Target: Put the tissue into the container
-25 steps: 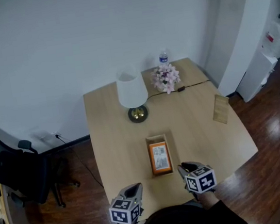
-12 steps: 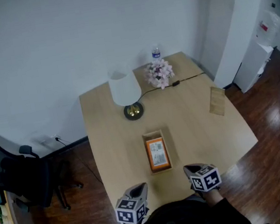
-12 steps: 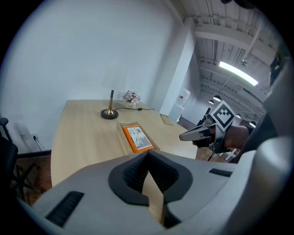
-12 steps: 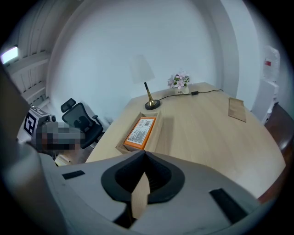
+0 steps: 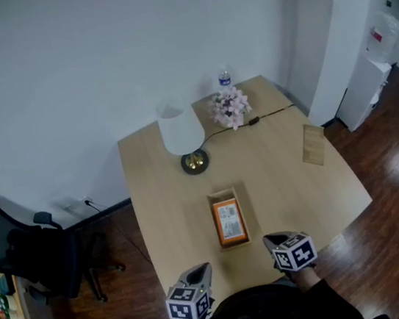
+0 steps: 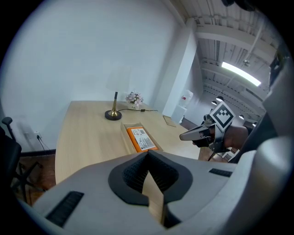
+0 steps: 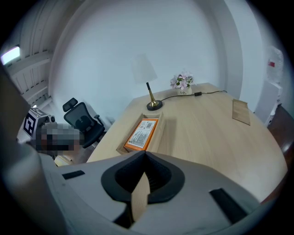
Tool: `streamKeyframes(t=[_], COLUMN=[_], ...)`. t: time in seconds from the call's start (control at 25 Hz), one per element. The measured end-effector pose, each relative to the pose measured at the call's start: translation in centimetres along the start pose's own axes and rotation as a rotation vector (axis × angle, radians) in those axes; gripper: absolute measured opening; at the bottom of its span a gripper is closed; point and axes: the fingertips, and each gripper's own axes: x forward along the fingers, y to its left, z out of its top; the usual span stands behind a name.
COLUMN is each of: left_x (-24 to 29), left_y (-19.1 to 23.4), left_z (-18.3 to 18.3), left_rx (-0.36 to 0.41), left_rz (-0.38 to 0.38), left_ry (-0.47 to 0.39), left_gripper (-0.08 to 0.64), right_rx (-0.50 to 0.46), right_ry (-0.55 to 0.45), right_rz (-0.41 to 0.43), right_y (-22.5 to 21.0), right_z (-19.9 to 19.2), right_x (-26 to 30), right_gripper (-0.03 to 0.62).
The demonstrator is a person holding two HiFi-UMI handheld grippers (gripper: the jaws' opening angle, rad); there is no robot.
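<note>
Your right tongs [image 5: 269,240] have just closed empty, like your closed left tongs [image 5: 200,269], at the near edge of the pale wooden surface [image 5: 283,172]; the orange tissue packet [image 5: 229,222] already lies inside the shallow wooden container [image 5: 224,194], so the task looks finished

Tissue: flat orange pack [image 5: 229,222] with a white printed label facing up, lying lengthwise inside the container, toward its near end.
Container: shallow, open-topped tan box [image 5: 223,195], sitting level on the wooden table [image 5: 284,179], near the middle of the front half.
</note>
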Motion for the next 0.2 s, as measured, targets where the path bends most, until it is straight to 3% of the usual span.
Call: streamKeyframes(t=[0.2], left_x=[0.00], left_y=[0.51], left_z=[0.30], left_rx=[-0.006], left_rz=[0.011], left_ry=[-0.008], left_gripper=[-0.011], right_rx=[0.003], right_ry=[0.006], right_rz=[0.005], right_y=[-0.14], right_z=[0.17], right_x=[0.46], right_gripper=[-0.011])
